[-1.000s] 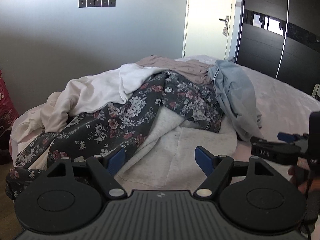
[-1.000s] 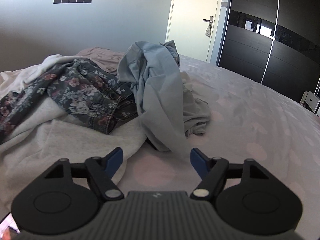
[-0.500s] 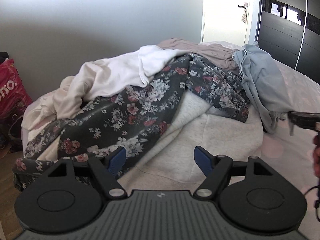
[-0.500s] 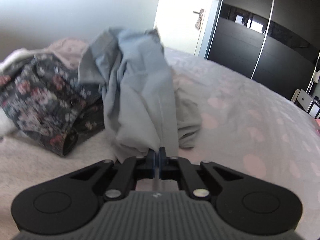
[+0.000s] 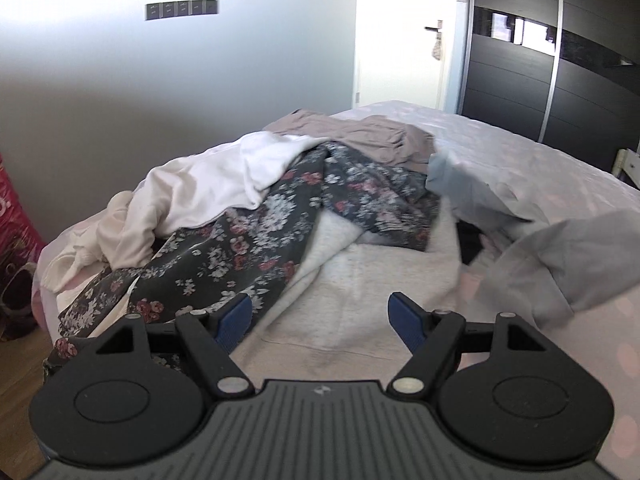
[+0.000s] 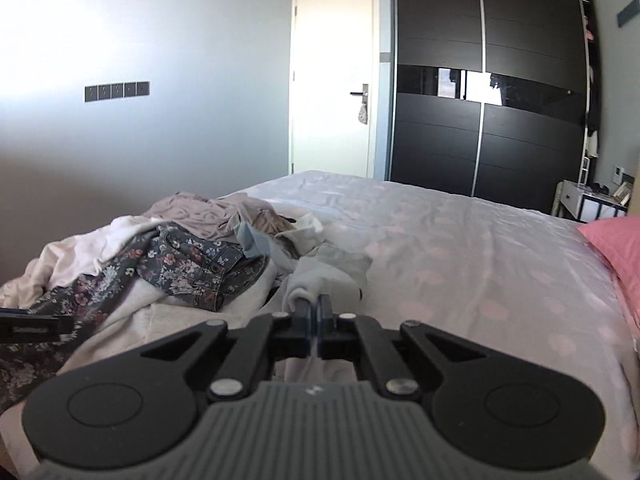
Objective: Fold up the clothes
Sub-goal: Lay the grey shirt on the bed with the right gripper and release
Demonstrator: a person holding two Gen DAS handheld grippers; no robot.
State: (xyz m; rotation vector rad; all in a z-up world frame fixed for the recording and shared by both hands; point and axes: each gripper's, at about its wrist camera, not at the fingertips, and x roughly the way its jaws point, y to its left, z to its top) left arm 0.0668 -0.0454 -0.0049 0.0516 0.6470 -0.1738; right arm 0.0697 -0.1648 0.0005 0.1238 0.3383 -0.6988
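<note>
My right gripper (image 6: 313, 312) is pinched tight on a fold of the grey-blue top (image 6: 328, 270), which stretches from the pads back to the clothes pile (image 6: 192, 256). My left gripper (image 5: 318, 314) is spread wide with nothing between the pads, hovering over the pale fleece (image 5: 360, 280) at the near edge of the bed (image 6: 460, 248).

To the right of the pile the spotted sheet lies bare as far as the pink pillow (image 6: 612, 240). The pile crowds the left end of the bed: floral jacket (image 5: 248, 240), white garment (image 5: 208, 184), mauve one (image 5: 360, 132) at the back. The jacket's hem spills over the near left corner towards the wood floor (image 5: 20, 380). A red bag (image 5: 16, 240) stands by that corner. Beyond the bed stand a white door (image 6: 332, 80) and a dark wardrobe (image 6: 488, 80).
</note>
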